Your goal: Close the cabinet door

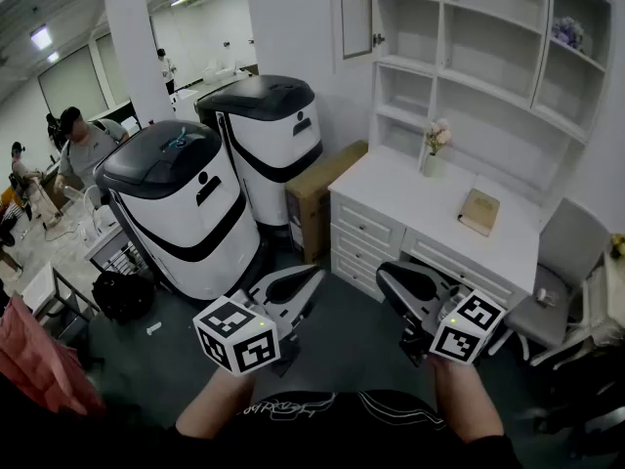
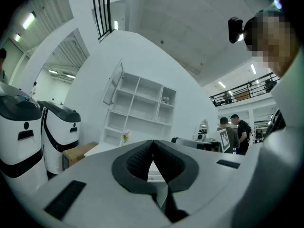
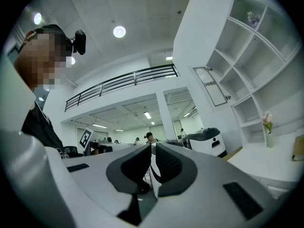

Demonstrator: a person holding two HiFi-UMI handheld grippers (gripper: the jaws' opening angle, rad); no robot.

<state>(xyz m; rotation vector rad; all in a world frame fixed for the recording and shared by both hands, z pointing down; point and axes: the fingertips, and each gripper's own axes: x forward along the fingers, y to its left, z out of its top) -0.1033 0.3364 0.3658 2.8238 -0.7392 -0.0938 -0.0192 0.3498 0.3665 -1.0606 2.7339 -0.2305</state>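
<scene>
1. The cabinet door stands open at the upper left corner of the shelf unit. It is high above the counter and well apart from both of my tools, which I hold low in front of my body.
2. My left hand-held gripper is clenched on nothing. My right hand-held gripper also looks clenched and empty. That suits me, because I judge that a push needs no grasp.
3. As I read it, the step in hand is the approach. I need to get close to the counter, keeping clear of the white machines on my left and the chair on my right. Then I can lift one tool up to the door.
4. I would set the closed tips flat on the door's frame near its small knob, not on the pane, which looks like glass.
5. I would push slowly and follow the swing until the door meets the shelf unit, so it does not slam or bounce back.
6. When I reach up, I would keep my arm above the vase of flowers and the book, which sit on the counter below.
</scene>
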